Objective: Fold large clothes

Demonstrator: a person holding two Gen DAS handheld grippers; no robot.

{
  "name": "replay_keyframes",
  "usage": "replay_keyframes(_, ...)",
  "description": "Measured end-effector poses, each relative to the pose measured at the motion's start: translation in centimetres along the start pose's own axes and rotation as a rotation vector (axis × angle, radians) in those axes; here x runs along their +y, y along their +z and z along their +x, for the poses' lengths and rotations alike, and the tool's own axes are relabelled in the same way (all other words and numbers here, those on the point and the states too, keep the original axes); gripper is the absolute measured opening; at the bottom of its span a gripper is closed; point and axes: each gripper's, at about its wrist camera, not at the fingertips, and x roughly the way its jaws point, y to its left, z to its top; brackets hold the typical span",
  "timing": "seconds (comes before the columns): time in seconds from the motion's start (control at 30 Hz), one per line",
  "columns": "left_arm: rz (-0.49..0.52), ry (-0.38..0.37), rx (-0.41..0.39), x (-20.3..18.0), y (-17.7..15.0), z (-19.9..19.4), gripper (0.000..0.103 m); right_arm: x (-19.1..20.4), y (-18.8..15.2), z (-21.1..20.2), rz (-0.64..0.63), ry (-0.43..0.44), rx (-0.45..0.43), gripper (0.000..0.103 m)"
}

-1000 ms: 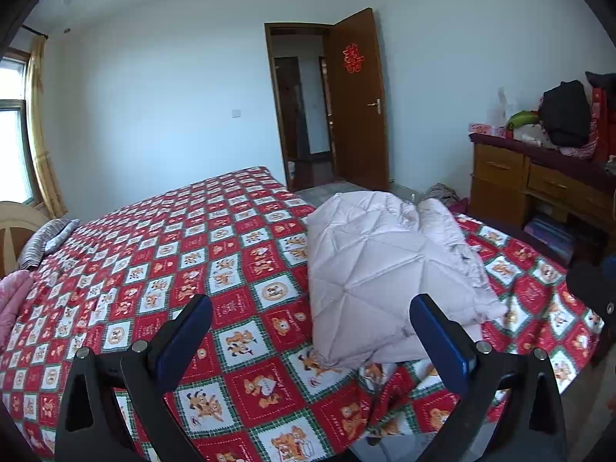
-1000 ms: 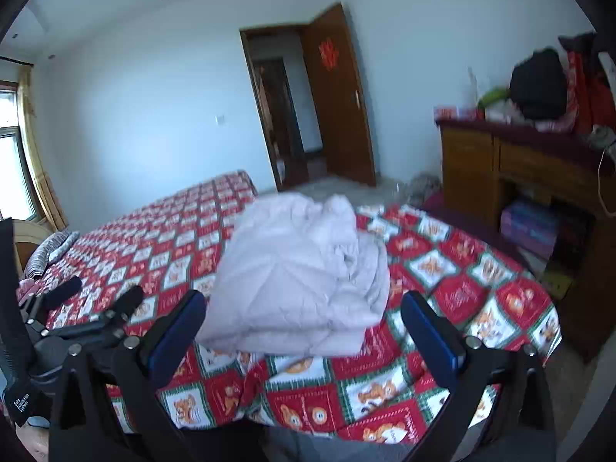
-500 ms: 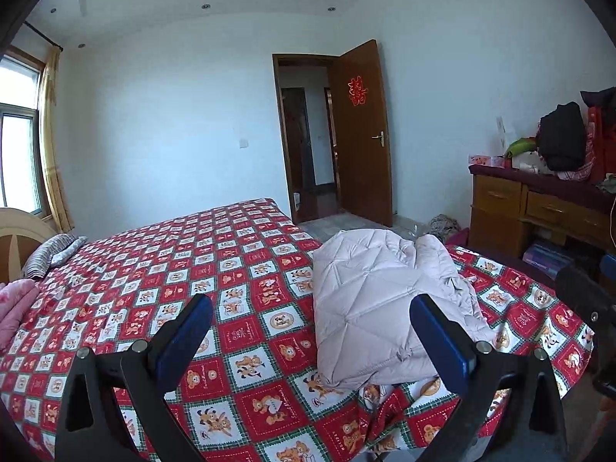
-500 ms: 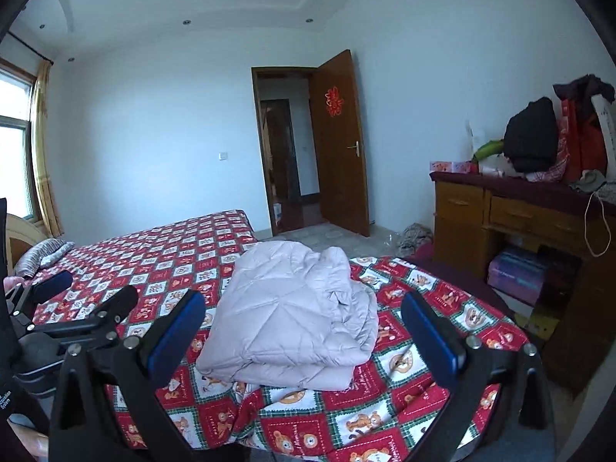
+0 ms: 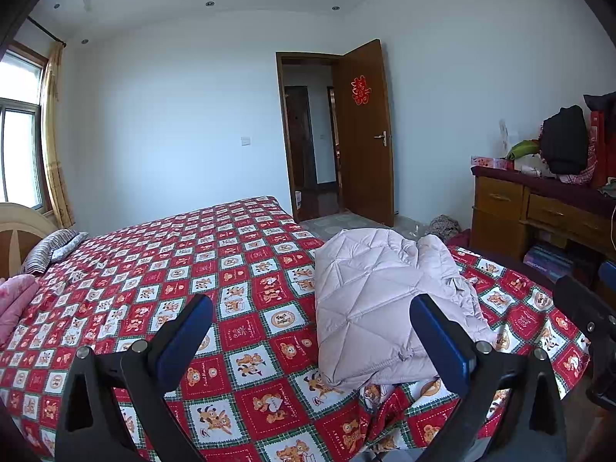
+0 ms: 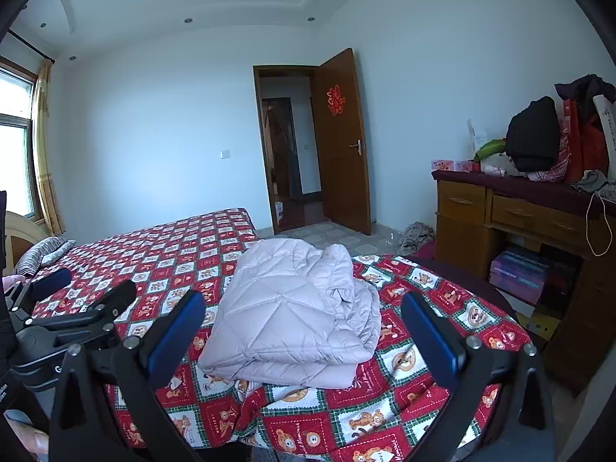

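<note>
A pale lilac quilted jacket [image 5: 377, 300] lies folded in a compact bundle near the bed's front right corner; it also shows in the right wrist view [image 6: 296, 308]. My left gripper [image 5: 312, 342] is open and empty, held back from the bed's near edge, left of the jacket. My right gripper [image 6: 300, 342] is open and empty, in front of the jacket and apart from it. The left gripper also shows at the left of the right wrist view [image 6: 69, 308].
The bed has a red patterned cover [image 5: 154, 269], a striped pillow [image 5: 46, 250] and a pink item [image 5: 15, 300] at its left. A wooden dresser [image 6: 539, 231] piled with bags stands right. An open door [image 5: 365, 134] is behind.
Both grippers have drawn back and tilted up from the bed, so the jacket sits lower and farther in both views. The jacket has not moved.
</note>
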Motion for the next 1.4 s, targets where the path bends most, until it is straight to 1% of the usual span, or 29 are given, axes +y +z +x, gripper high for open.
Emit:
replay_keyframes(0.3, 0.000, -0.006, 0.000, 0.10, -0.03, -0.11, 0.102, 0.25, -0.03, -0.28, 0.000, 0.002, -0.013, 0.103)
replay_keyframes(0.73, -0.002, -0.008, 0.007, 0.09, -0.12, -0.14, 0.102, 0.07, 0.03, -0.06, 0.011, 0.010, 0.006, 0.103)
replay_keyframes(1.4, -0.001, -0.005, 0.013, -0.08, -0.30, -0.01, 0.102, 0.03, 0.07, 0.07, 0.016, 0.015, 0.009, 0.103)
